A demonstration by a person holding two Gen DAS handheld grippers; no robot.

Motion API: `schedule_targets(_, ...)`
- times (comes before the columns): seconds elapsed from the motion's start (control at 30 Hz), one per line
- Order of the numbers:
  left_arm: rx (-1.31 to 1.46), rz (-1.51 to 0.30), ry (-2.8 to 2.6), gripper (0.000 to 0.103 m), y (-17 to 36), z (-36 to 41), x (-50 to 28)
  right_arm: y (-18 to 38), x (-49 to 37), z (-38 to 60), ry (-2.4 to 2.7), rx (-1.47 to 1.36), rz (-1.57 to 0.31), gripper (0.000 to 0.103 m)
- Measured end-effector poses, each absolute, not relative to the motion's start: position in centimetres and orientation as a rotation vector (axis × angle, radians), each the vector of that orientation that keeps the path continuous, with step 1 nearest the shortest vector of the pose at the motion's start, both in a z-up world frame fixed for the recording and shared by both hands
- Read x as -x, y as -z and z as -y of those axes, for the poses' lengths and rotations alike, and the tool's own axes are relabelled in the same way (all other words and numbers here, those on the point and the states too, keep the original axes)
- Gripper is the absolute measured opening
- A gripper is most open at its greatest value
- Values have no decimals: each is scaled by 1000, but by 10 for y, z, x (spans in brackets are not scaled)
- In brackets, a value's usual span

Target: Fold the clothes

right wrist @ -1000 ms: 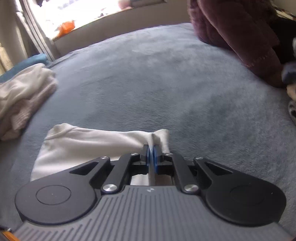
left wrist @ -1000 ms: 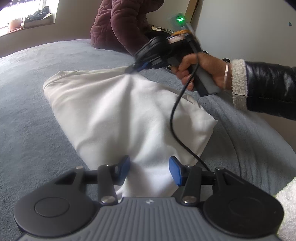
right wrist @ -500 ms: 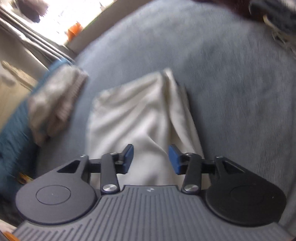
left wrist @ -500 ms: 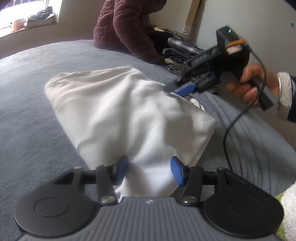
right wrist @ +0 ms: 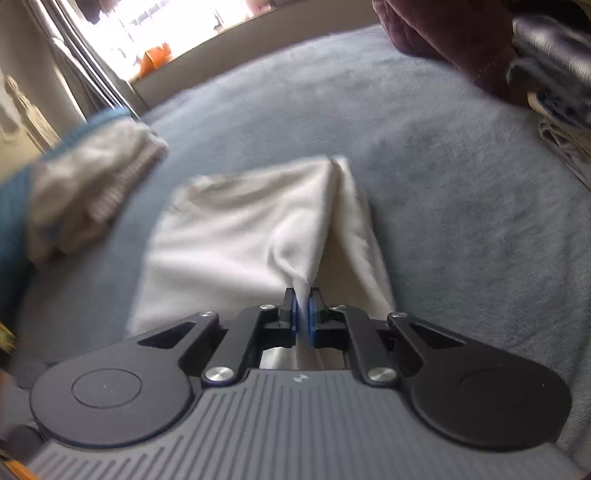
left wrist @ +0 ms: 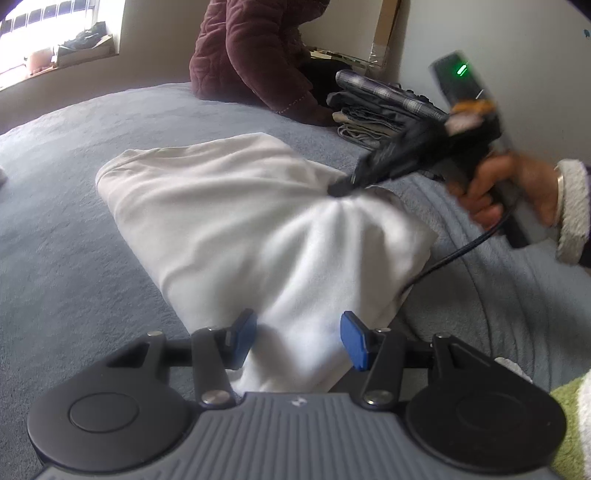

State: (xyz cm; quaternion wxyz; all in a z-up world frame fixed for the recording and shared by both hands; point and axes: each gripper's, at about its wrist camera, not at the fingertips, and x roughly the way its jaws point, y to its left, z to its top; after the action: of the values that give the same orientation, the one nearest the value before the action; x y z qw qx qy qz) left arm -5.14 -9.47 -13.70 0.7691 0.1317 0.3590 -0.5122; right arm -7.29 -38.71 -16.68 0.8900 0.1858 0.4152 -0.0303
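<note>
A white garment [left wrist: 236,229] lies folded on the grey-blue bedcover [left wrist: 55,236]. My left gripper [left wrist: 298,338] is open, its blue pads either side of the garment's near end. My right gripper [right wrist: 303,314] is shut on a pinch of the white garment [right wrist: 236,236] and lifts the cloth into a ridge. In the left wrist view the right gripper [left wrist: 341,189] grips the garment's right side, held by a hand [left wrist: 491,188].
A person in a maroon quilted jacket [left wrist: 251,55] sits at the far edge of the bed. A stack of folded dark clothes [left wrist: 373,107] lies beside them. A pile of pale knitwear [right wrist: 85,184] on blue cloth lies to the left. A window [right wrist: 177,26] is behind.
My right gripper let go of the garment's far edge, swung away open, then came back and shut on the garment's right side. My left gripper stayed open and still.
</note>
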Motion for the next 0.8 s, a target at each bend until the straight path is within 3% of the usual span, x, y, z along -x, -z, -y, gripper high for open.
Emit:
schedule_targets(0.1, -294, -774, 1108, 52, 137, 96, 53, 178, 73, 388, 137, -314, -870, 6)
schedule_targets(0.33, -290, -781, 1103, 52, 136, 95, 52, 126, 113, 381, 92, -256, -712, 10)
schedule_targets(0.5, -299, -771, 1104, 52, 137, 98, 55, 145, 125, 341, -106, -60, -754, 8)
schedule_targets(0.57, -296, -771, 1105, 52, 135, 97, 55, 176, 123, 340, -25, 71, -856, 8)
schedule_targets(0.8, -348, -737, 1112, 53, 133, 96, 62, 171, 153, 374, 123, -38, -792, 7)
